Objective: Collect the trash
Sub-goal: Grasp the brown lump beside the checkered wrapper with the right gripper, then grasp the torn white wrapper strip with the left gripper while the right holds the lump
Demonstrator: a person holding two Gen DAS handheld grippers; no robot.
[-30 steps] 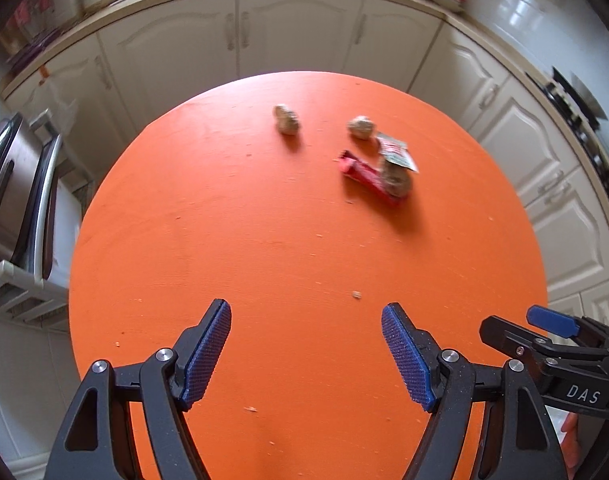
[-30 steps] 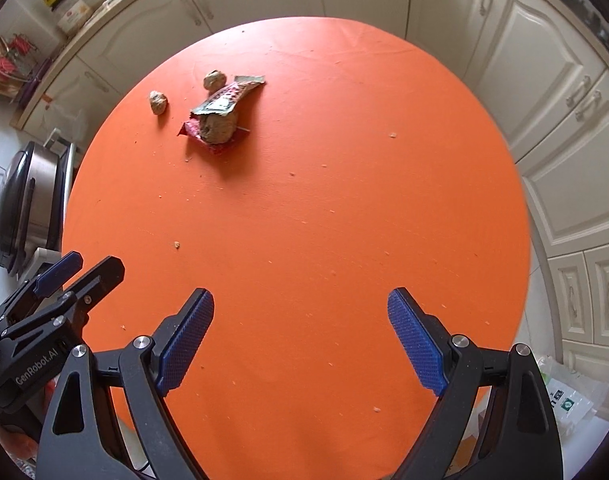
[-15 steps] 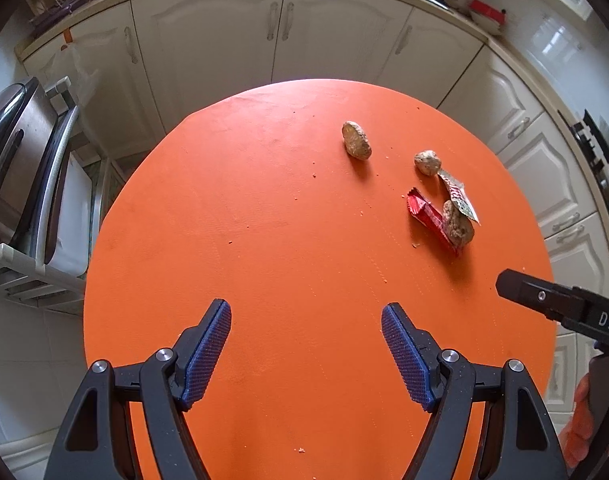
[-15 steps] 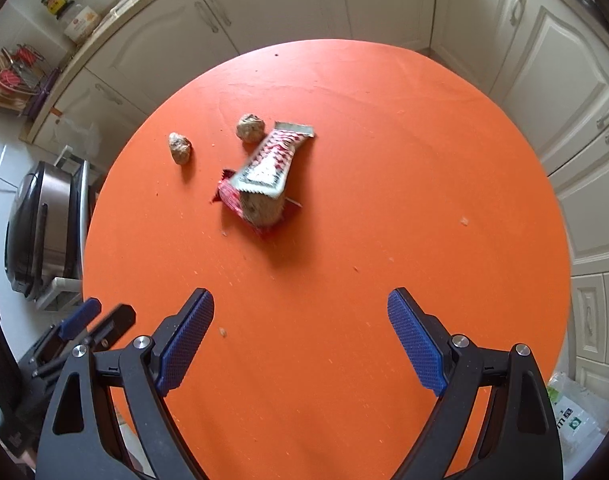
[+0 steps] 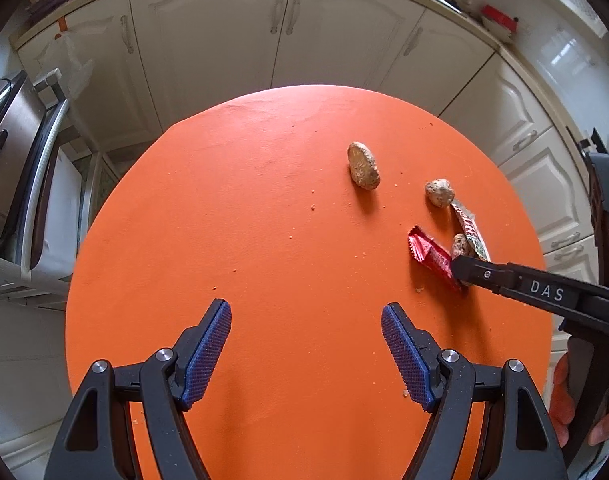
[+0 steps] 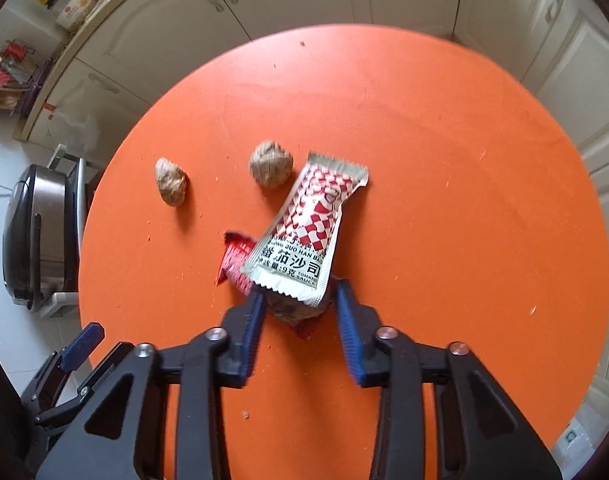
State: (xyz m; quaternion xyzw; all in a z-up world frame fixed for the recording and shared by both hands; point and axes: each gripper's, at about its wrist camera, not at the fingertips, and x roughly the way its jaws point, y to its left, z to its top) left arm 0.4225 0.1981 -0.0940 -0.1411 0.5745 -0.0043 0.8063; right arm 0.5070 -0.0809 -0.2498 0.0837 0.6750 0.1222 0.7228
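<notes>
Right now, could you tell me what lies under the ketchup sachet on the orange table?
Under the ketchup sachet lie a red wrapper and a brown lump, between the closing right gripper fingers. How much wrapper it covers cannot be seen.

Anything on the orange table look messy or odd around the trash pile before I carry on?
Crumbs lie scattered over the table. The sauce packet lies tilted across a crumpled red wrapper and a brown lump, stacked rather than flat. The right gripper is closing around that stack.

Black claw frames, blue ridged pads, silver screws, white "DAS" lettering
</notes>
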